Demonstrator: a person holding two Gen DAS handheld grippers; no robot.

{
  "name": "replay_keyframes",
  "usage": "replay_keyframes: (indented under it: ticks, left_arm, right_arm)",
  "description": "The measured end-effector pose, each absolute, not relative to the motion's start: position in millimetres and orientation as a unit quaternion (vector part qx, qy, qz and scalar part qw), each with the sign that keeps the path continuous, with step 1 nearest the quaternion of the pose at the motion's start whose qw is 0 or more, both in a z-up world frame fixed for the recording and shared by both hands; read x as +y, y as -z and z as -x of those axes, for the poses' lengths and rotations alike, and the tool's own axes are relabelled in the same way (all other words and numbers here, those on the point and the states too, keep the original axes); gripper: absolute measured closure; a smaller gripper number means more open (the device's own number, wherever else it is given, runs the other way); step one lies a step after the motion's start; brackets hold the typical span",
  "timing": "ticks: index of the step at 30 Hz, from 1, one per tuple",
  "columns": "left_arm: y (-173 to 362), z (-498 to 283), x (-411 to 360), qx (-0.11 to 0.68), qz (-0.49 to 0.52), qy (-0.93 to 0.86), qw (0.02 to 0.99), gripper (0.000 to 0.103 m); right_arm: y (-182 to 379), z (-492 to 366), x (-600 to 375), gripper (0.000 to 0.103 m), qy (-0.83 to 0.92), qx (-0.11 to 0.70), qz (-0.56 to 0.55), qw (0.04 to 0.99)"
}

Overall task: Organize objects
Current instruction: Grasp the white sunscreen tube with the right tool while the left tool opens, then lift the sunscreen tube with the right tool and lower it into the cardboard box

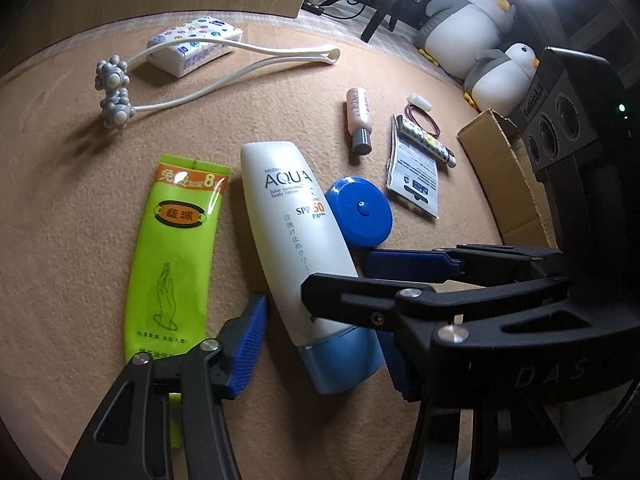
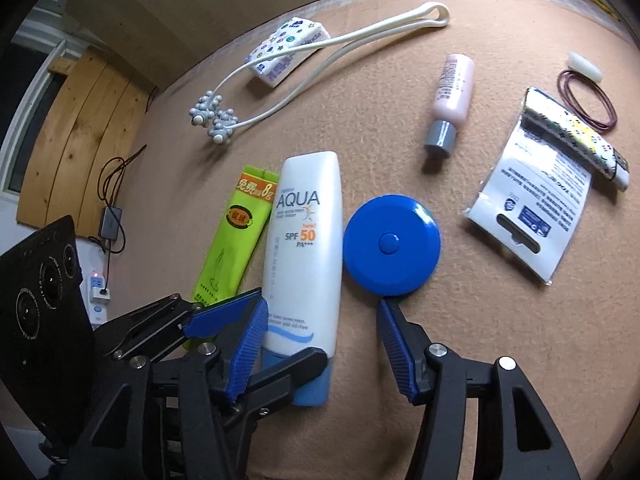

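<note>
A tan blanket (image 2: 480, 320) covers the whole work surface, with an open cardboard box (image 1: 516, 184) at its right edge and two plush penguins (image 1: 460, 28) behind that. The longest loose thing is a white roller massager (image 2: 320, 44), whose handle lies across a pack of tissues (image 2: 288, 48) at the far side. Nearer me lies the white sunscreen tube (image 2: 308, 220), blue cap toward the grippers, with a green sachet (image 2: 236, 236) just beside it on the left and a blue round tape measure (image 2: 392, 244) just beside it on the right. Both grippers point down at the tube's cap end and cross each other there. The right gripper (image 2: 322, 308) is released: its left pad sits just beside the tube and its right pad stands clear of it on bare blanket. The left gripper (image 1: 320, 320) straddles the same end, but its far pad is hidden behind the other tool, so I cannot tell whether it grips. Farther right are a white printed packet (image 2: 532, 208), a pink bottle (image 2: 452, 88) with a grey cap, a patterned little tube (image 2: 576, 136) lying partly on the packet, some rubber bands (image 2: 588, 100) and a small white piece (image 2: 584, 66).
</note>
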State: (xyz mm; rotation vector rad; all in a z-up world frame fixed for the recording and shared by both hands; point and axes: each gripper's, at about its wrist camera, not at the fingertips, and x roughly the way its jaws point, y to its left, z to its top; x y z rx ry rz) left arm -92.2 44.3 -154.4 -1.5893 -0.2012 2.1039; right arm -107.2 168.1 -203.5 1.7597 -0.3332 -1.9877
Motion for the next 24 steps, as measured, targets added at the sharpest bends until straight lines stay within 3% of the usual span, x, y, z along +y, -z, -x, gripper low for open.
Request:
replay_keyframes:
  ticks: [5,24]
  left_arm:
    - [155,90,46,-0.073,0.584,-0.77,0.246,0.051]
    - [99,76,111,-0.062,0.54,-0.792,0.279,0.052]
  right_arm:
    - [204,103,160,0.062,0.713,-0.12,-0.644,0.249]
    - [141,84,219,0.063,0.766,-0.119,-0.594,0.214]
